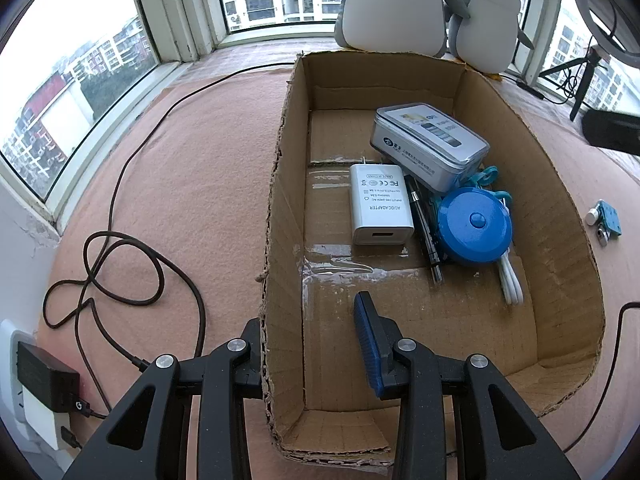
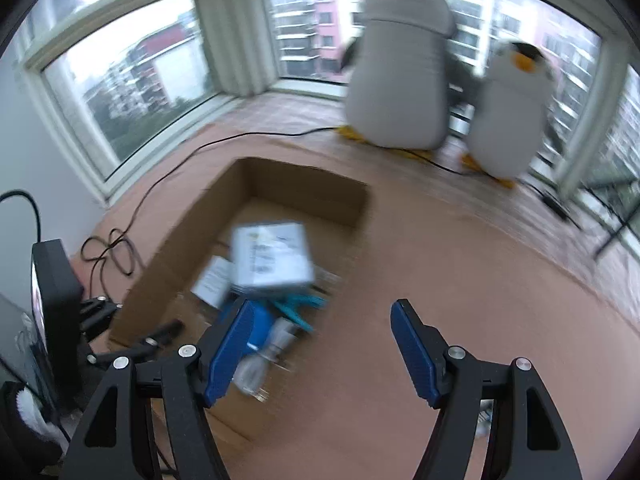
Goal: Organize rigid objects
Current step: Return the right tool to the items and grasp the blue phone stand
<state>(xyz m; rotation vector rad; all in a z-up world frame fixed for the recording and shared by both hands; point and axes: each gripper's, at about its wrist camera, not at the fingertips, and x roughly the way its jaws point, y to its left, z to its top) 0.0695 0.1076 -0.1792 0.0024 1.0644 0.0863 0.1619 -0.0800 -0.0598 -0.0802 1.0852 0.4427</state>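
Pinching the cardboard box [image 1: 280, 200] wall steady, left gripper [image 1: 312, 344] anchors while right gripper [image 2: 320, 344], jaws spread, empty, should probably seek the next item.

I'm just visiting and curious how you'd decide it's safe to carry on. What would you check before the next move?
1. Left gripper steadying the cardboard box, fingers astride its left wall: ok.
2. Right gripper empty, fingers apart: ok.
3. Free floor left in the box: ok.
4. Silver tin lying flat: not ok, it leans on other items.
5. Blue clamp part still outside the box: not ok.
6. Right view sharp: not ok, blurred.
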